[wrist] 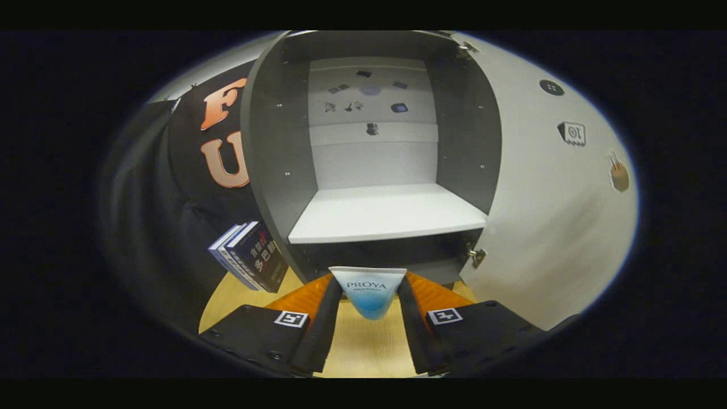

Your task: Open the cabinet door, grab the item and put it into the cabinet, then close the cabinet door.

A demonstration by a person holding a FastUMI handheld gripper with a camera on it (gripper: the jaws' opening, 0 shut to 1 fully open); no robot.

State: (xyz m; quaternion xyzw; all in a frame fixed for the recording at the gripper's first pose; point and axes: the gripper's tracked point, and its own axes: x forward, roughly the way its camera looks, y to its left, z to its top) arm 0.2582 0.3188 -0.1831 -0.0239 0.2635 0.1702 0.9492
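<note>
both fingers (pixel 326 318) of the gripper (pixel 368 295) clamp the tube (pixel 368 292); best lifted level and eased forward onto the cabinet (pixel 272 142) shelf (pixel 386 213).

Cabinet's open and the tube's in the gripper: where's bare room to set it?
The white shelf between the grey side walls is bare. The gripper is shut on the tube, just short of the shelf. The tabletop left of the cabinet is crowded by books.

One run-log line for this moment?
door: open | tool: shut on tube | shelf: ahead, bare | next: place tube
</note>
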